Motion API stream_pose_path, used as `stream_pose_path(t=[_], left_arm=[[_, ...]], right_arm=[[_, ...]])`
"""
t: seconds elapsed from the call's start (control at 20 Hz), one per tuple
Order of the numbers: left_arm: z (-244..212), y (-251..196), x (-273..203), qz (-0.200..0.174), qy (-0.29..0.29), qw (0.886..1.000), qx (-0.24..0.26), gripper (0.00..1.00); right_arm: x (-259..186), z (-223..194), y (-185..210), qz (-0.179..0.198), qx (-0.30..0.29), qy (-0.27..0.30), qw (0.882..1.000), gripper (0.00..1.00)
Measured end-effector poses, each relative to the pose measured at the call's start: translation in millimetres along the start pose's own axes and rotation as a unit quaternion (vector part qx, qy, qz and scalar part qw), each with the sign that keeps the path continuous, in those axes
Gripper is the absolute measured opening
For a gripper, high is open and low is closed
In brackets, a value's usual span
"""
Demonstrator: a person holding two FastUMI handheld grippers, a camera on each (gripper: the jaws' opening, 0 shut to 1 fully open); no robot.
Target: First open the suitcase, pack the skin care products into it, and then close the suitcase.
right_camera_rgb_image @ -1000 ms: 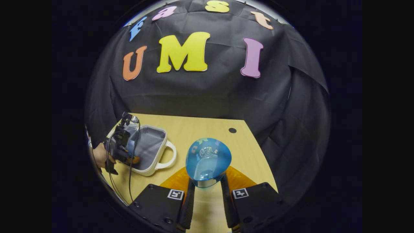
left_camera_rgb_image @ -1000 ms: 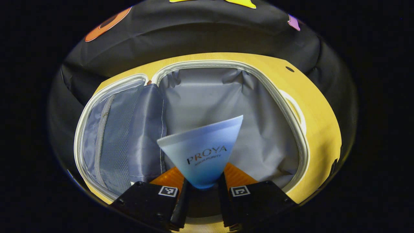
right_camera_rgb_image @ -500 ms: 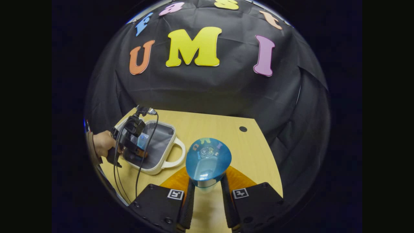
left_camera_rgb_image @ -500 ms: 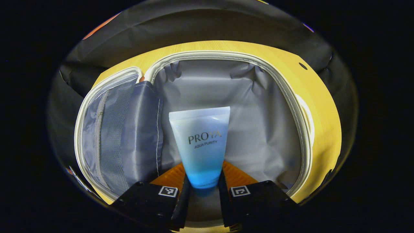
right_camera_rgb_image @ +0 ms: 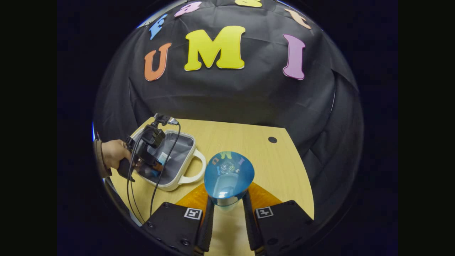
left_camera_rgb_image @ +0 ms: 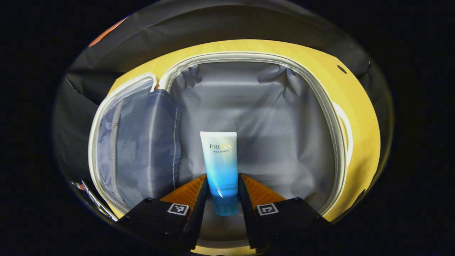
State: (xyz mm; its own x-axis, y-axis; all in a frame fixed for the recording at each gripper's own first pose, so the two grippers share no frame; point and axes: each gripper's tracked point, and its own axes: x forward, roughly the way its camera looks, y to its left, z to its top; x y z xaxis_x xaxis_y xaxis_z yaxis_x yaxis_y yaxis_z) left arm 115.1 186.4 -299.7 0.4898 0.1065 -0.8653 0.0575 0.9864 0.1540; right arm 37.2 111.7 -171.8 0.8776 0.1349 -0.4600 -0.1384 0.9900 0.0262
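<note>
Light wooden table (right_camera_rgb_image: 249, 142) with a small dark hole (right_camera_rgb_image: 272, 139), black cloth wall (right_camera_rgb_image: 227, 96) behind.

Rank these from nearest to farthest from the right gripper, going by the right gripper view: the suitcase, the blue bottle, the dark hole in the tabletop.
1. The blue bottle, held between the right gripper's own fingers.
2. The suitcase, open on the table ahead to the left, handle towards the bottle.
3. The dark hole, ahead to the right near the table's far edge.

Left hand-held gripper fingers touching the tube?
Cannot tell. In the left gripper view the tube lies between the fingers; no plain gap or contact shows.
</note>
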Motion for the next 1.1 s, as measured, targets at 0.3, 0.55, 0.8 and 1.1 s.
stream_pose_path(t=[0.3, 0.55, 0.8, 1.1], left_arm=[[12, -4, -57, -0.015, -0.098, 0.994, -0.035, 0.92], [43, 46, -172, 0.008, -0.276, 0.959, -0.059, 0.95], [45, 107, -268, 0.022, -0.384, 0.920, -0.080, 0.97], [32, 158, -329, 0.066, -0.447, 0.889, -0.071, 0.96]], right_arm=[[10, 31, 30, 0.031, -0.012, -0.015, 0.999, 0.37], [24, 56, 92, 0.077, -0.027, -0.023, 0.996, 0.37], [59, 55, 171, 0.124, -0.033, -0.003, 0.992, 0.37], [115, 1, 221, 0.108, -0.022, 0.087, 0.990, 0.38]])
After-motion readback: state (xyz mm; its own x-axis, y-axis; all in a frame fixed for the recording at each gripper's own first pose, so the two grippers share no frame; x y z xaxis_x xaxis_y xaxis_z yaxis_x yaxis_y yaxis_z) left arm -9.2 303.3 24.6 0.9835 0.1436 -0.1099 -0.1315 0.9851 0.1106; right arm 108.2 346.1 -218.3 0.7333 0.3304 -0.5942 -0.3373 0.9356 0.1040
